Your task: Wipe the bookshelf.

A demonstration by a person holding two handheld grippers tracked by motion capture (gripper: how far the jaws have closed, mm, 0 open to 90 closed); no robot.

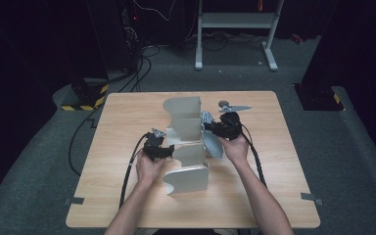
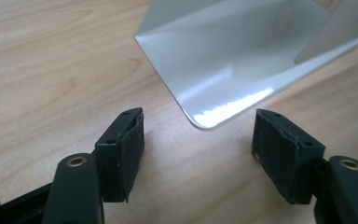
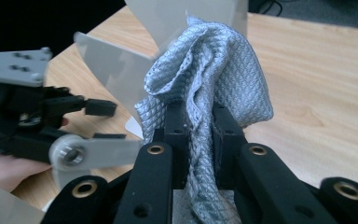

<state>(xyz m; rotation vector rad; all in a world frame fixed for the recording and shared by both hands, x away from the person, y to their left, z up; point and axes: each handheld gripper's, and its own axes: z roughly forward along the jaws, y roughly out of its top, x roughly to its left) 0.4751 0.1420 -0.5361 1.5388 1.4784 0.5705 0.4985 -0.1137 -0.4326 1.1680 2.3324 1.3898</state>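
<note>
A grey fan rotor with several broad curved blades (image 1: 186, 128) stands on the wooden table (image 1: 122, 117). My left gripper (image 1: 169, 151) is open just left of its middle; in the left gripper view a shiny blade corner (image 2: 233, 60) lies slightly beyond and between the spread jaws of this gripper (image 2: 198, 149). My right gripper (image 1: 215, 128) is at the rotor's right side, shut on a grey woven cloth (image 3: 214, 70) that bunches up against a blade (image 3: 116, 70). The cloth (image 1: 211, 143) hangs beside the blades. The left gripper (image 3: 105, 122) also shows open in the right gripper view.
A white metal stand (image 1: 235, 22) and black cables (image 1: 142, 68) lie on the floor beyond the table. Yellow-and-black striped bases (image 1: 85, 98) sit at the far left and far right. Bare tabletop lies on both sides of the rotor.
</note>
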